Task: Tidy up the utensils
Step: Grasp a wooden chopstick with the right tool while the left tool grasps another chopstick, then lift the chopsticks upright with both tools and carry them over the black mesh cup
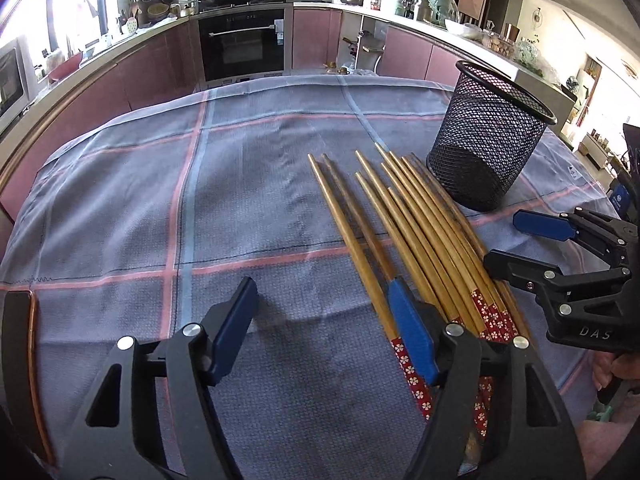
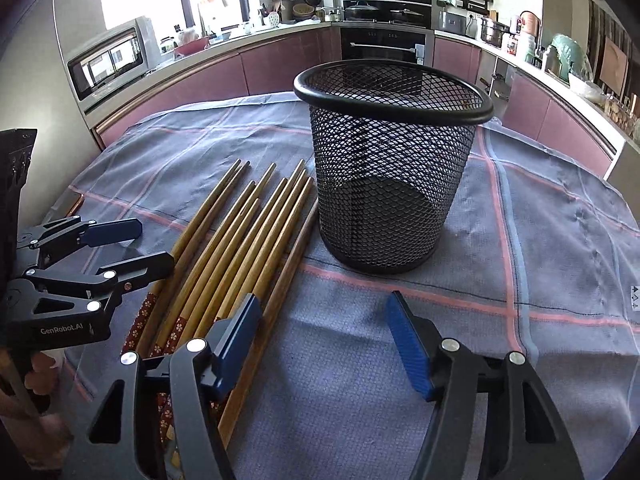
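Observation:
Several wooden chopsticks (image 1: 416, 236) with red flowered ends lie side by side on the blue checked cloth; they also show in the right wrist view (image 2: 240, 240). A black mesh cup (image 1: 488, 144) stands upright and empty just right of their tips, and shows in the right wrist view (image 2: 390, 168). My left gripper (image 1: 324, 312) is open, low over the cloth, its right finger over the leftmost chopsticks. My right gripper (image 2: 324, 320) is open, its left finger over the rightmost chopsticks. Each gripper also shows in the other view, the right (image 1: 532, 244) and the left (image 2: 148, 244).
The table cloth (image 1: 240, 184) has bare room left of the chopsticks and right of the cup (image 2: 540, 260). A phone-like dark object (image 1: 22, 360) lies at the left table edge. Kitchen counters and an oven (image 1: 242, 42) stand beyond the table.

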Available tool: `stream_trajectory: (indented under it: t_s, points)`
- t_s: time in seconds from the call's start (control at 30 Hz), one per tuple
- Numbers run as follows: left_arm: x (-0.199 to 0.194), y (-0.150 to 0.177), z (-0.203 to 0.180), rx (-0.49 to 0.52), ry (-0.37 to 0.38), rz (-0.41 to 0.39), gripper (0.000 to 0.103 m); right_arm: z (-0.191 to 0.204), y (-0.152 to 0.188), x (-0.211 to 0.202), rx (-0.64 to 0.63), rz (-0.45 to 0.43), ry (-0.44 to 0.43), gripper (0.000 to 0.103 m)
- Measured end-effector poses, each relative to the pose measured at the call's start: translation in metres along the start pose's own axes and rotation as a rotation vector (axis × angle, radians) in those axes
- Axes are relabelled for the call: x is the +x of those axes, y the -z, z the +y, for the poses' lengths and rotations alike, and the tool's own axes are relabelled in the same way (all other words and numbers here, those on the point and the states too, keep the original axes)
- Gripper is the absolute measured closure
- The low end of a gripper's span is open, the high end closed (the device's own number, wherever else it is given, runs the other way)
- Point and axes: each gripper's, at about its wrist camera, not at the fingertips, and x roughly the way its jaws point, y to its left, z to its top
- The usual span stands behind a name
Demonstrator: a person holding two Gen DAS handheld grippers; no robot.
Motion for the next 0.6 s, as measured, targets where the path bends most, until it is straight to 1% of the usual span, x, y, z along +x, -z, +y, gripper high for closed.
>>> stream_trajectory:
  t_s: [0.1, 0.17, 0.23, 0.3, 0.33, 0.37, 0.4, 0.47, 0.5, 0.53, 0.57, 0.6]
  points:
    - [0.001, -0.002, -0.001, 0.012, -0.009, 0.006, 0.036, 0.005, -0.002, 0.003, -0.032, 0.008, 0.027, 0.040]
    - [0.003, -0.005, -0.002, 0.015, -0.012, 0.007, 0.042, 0.010, -0.004, 0.004, -0.055, 0.008, 0.031, 0.045]
    - [0.004, -0.009, -0.001, 0.011, -0.002, 0.012, 0.054, 0.011, -0.007, 0.007, -0.054, 0.009, 0.013, 0.051]
    - [0.006, -0.014, 0.000, 0.001, 0.014, 0.018, 0.060, 0.010, -0.011, 0.009, -0.045, 0.010, 0.004, 0.054]
    - [0.007, -0.016, 0.000, -0.006, 0.028, 0.021, 0.064, 0.009, -0.012, 0.010, -0.038, 0.011, -0.002, 0.057]
    - [0.008, -0.018, 0.000, -0.010, 0.041, 0.023, 0.068, 0.008, -0.013, 0.010, -0.031, 0.011, -0.008, 0.064]
    - [0.009, -0.020, -0.001, -0.016, 0.056, 0.028, 0.074, 0.008, -0.014, 0.010, -0.024, 0.011, -0.016, 0.067]
    - [0.012, -0.021, -0.002, -0.027, 0.066, 0.029, 0.079, 0.006, -0.014, 0.010, -0.004, 0.012, -0.035, 0.076]
    - [0.013, -0.021, -0.003, -0.031, 0.072, 0.030, 0.084, 0.004, -0.015, 0.010, 0.010, 0.013, -0.058, 0.080]
    - [0.014, -0.021, -0.004, -0.041, 0.085, 0.034, 0.090, 0.002, -0.015, 0.010, 0.026, 0.015, -0.086, 0.090]
    - [0.014, -0.021, -0.005, -0.050, 0.092, 0.037, 0.091, 0.000, -0.015, 0.011, 0.044, 0.017, -0.109, 0.093]
    - [0.014, -0.021, -0.005, -0.056, 0.091, 0.038, 0.092, -0.001, -0.014, 0.010, 0.054, 0.015, -0.116, 0.094]
